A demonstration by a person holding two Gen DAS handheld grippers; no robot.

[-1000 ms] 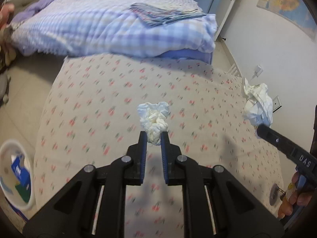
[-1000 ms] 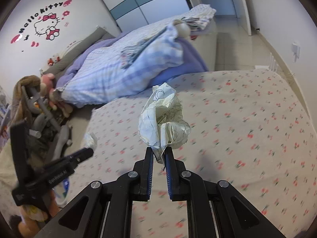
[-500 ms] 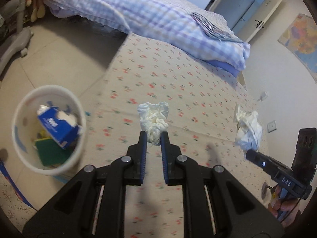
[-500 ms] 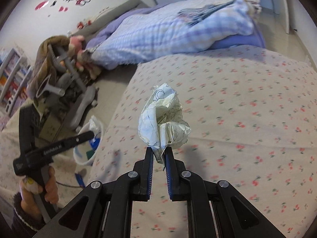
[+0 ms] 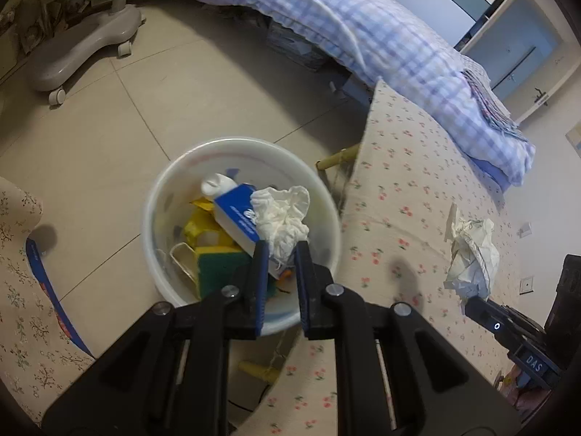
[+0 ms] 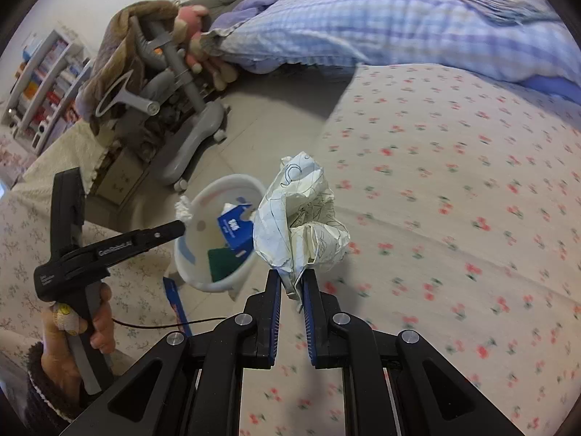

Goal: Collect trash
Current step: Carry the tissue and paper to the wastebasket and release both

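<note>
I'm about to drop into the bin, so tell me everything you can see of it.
The bin is a round, white, translucent-looking plastic tub, upright and open-topped on the tiled floor beside the table edge. It is partly full: a blue box, a green sponge, yellow scraps and a white cap. The left gripper holds a tissue over its opening. In the right wrist view its wall shows faint blue and pink marks.
</note>
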